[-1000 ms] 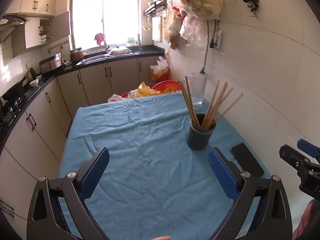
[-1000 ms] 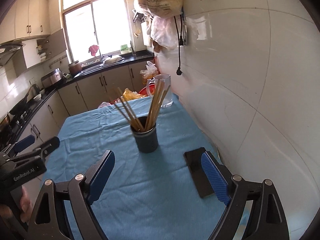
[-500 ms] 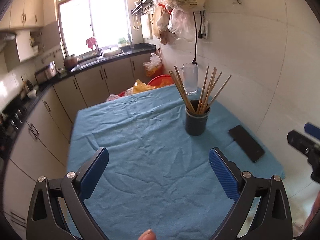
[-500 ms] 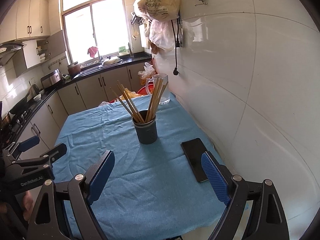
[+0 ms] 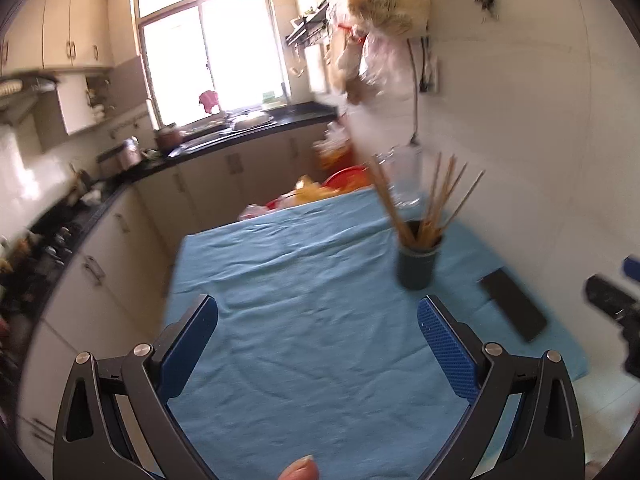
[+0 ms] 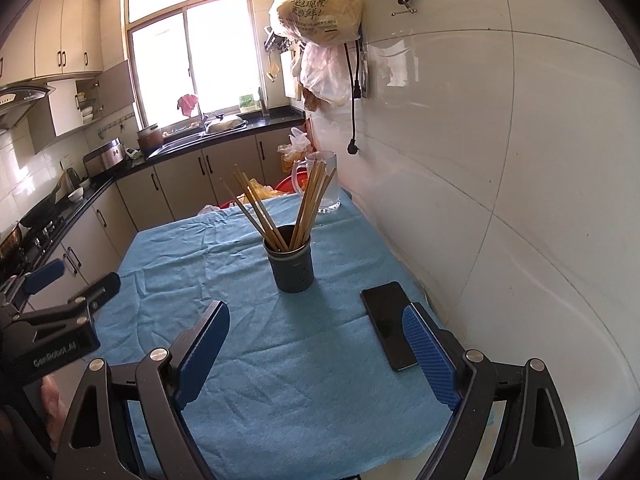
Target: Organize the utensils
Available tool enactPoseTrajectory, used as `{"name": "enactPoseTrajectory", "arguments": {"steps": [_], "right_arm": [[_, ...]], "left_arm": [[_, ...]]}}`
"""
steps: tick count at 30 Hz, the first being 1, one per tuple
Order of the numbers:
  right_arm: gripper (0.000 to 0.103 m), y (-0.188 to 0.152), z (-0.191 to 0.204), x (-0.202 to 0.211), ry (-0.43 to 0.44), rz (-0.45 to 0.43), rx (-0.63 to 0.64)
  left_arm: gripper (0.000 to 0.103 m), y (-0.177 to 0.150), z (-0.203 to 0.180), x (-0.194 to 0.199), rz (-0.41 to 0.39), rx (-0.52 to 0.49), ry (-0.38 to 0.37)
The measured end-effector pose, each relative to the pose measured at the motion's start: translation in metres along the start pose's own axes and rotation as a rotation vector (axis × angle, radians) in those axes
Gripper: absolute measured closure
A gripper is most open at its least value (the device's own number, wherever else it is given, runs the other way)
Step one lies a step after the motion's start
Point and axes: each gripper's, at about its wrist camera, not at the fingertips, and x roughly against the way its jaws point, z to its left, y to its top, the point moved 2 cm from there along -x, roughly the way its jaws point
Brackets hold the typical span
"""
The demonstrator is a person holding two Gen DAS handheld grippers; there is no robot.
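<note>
Hovering over the near edge of the blue tablecloth (image 6: 304,364), both tools, fingers spread wide and empty. Left gripper (image 5: 318,322) with its two blue pads (image 5: 446,350) parted, nothing between them; view blurred. Right gripper (image 6: 316,330) likewise released, two pads (image 6: 430,356) well apart, grasping nothing. One dark utensil cup (image 6: 291,262) upright on the cloth, toward the wall side, ahead of both grippers. Wooden chopsticks (image 6: 280,208) standing inside it, fanned into two leaning bunches; roughly eight or nine, exact count hard to tell where they overlap. One black phone (image 6: 386,326) flat on the cloth, right of the cup, its near end behind the right gripper's right pad. One clear glass mug (image 6: 326,184) at the far corner, beyond the cup. One thumb tip (image 5: 299,470) at the bottom of the left view.
</note>
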Motion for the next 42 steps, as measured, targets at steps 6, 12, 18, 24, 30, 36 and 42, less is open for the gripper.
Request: {"name": "enactPoseTrajectory", "arguments": {"steps": [6, 12, 18, 24, 30, 36, 42], "right_arm": [[0.012, 0.001, 0.0, -0.003, 0.007, 0.002, 0.013], [0.012, -0.001, -0.003, -0.005, 0.007, 0.013, 0.011], [0.012, -0.002, -0.004, -0.002, 0.003, 0.011, 0.011], [0.012, -0.002, -0.005, -0.002, 0.003, 0.009, 0.008], [0.012, -0.002, -0.006, 0.0, 0.0, 0.01, 0.005], [0.012, -0.001, -0.011, 0.004, -0.009, 0.008, -0.002], [0.012, -0.001, -0.013, 0.004, -0.012, 0.012, -0.005]], "left_arm": [[0.003, -0.003, -0.009, -0.004, 0.015, -0.042, -0.025], [0.003, -0.007, -0.008, -0.009, 0.045, -0.011, -0.068], [0.003, -0.008, -0.014, -0.009, 0.054, -0.022, -0.087], [0.003, -0.008, -0.017, -0.007, 0.052, -0.024, -0.098], [0.003, -0.008, -0.019, -0.008, 0.056, -0.025, -0.107], [0.003, -0.007, -0.023, -0.008, 0.055, -0.026, -0.117], [0.003, -0.007, -0.024, -0.007, 0.052, -0.028, -0.118]]}}
